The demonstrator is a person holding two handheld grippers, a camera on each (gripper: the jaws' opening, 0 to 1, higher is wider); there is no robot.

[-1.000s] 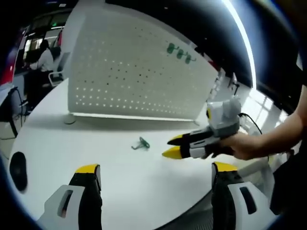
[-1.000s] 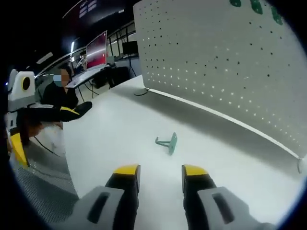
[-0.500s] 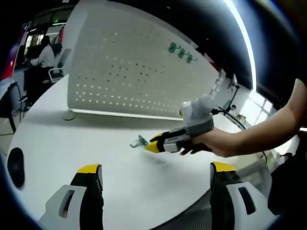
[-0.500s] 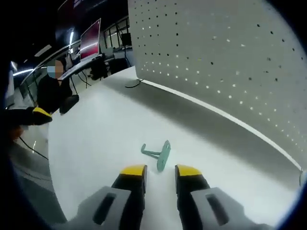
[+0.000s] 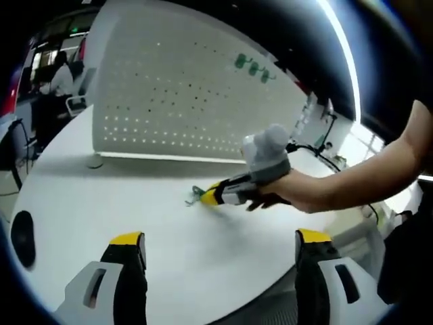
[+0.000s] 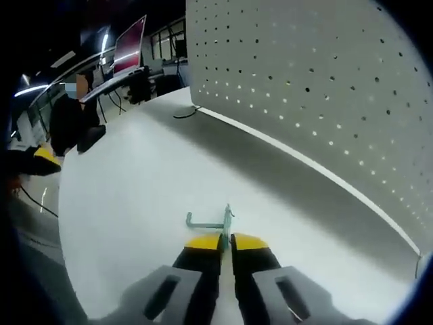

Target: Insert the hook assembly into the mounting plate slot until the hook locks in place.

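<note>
Right gripper view is hiding the lower edge of the green hook (image 6: 215, 221) behind my right gripper (image 6: 225, 241), whose yellow tips are now pinching its flat plate; half a second ago they were standing apart just short of it. I am seeing the white pegboard (image 5: 183, 95) standing upright on the round white table (image 5: 122, 203), three blurred green hooks (image 5: 252, 66) hanging high on it. My left gripper (image 5: 215, 238) is hanging spread wide, holding nothing.

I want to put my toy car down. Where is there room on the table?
The table is bare between the left tongs and the pegboard. It is crowded where the right tongs pinch the green hook. A dark mouse sits at the near edge.
</note>
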